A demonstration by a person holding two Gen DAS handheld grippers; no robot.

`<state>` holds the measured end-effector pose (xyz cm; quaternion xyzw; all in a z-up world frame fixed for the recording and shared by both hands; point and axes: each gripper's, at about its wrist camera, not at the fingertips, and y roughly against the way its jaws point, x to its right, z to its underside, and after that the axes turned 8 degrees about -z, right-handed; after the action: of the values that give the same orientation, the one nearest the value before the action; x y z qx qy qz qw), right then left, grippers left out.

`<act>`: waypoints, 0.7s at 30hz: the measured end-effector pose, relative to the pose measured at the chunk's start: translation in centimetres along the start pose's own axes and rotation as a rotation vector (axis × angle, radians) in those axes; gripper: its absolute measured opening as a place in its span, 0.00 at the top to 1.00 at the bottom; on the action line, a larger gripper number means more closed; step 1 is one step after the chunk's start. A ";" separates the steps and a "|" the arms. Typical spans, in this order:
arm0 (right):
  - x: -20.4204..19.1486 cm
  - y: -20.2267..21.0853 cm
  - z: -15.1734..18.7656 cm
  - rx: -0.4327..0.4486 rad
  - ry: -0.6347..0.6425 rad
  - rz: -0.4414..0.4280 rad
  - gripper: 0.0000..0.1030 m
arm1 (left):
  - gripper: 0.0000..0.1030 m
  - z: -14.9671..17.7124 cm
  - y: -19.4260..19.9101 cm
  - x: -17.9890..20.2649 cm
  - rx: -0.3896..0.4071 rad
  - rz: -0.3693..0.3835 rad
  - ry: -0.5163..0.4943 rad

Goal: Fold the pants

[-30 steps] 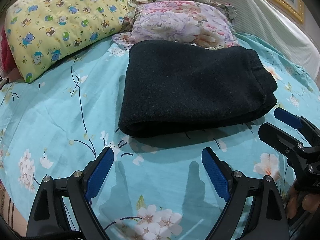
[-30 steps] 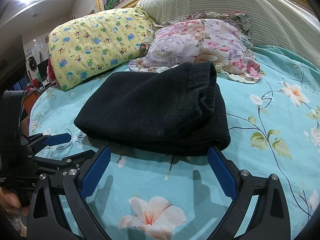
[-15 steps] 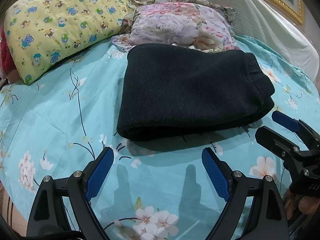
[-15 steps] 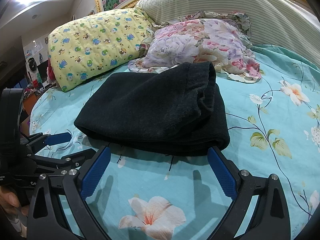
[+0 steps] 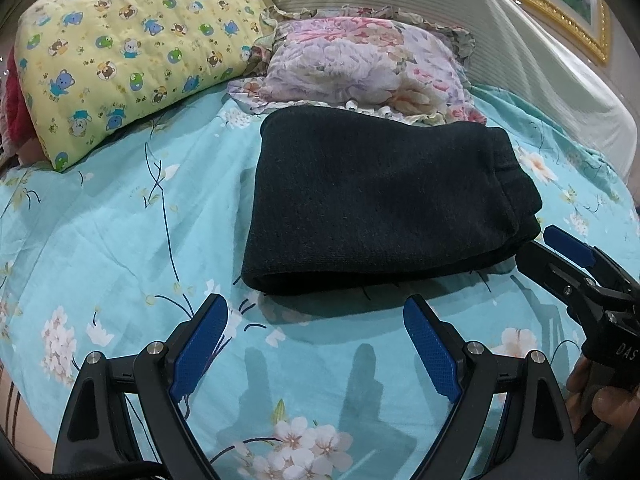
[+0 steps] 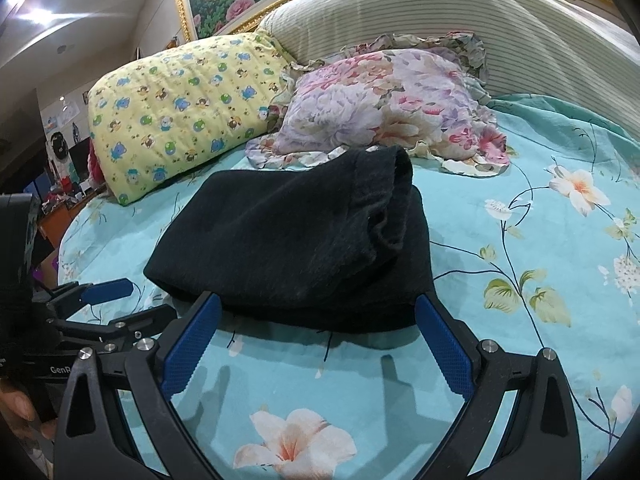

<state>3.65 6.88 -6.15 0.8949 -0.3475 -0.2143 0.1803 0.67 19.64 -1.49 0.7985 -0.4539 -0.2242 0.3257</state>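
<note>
black pants lie folded on the bed, just ahead of both hand-held grippers — left hand-held gripper and right hand-held gripper each have fingers spread apart, holding nothing — pillows lie beyond the pants

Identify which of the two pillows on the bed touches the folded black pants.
The floral pink-and-lilac pillow: its frilled edge meets the far side of the pants. The yellow cartoon-bear pillow lies apart, to the left.
</note>
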 end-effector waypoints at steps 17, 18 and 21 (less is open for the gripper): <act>-0.2 -0.1 0.0 -0.001 -0.005 0.001 0.05 | 0.12 -0.4 0.4 -0.4 0.022 -0.013 0.021; -0.2 0.0 0.0 0.000 -0.007 0.000 0.05 | 0.12 -0.4 0.4 -0.5 0.021 -0.012 0.023; -0.2 -0.1 0.0 -0.001 -0.006 0.001 0.05 | 0.12 -0.5 0.4 -0.5 0.023 -0.010 0.020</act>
<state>3.53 7.11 -6.16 0.8940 -0.3485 -0.2169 0.1796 0.51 20.07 -0.81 0.8067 -0.4492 -0.2124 0.3198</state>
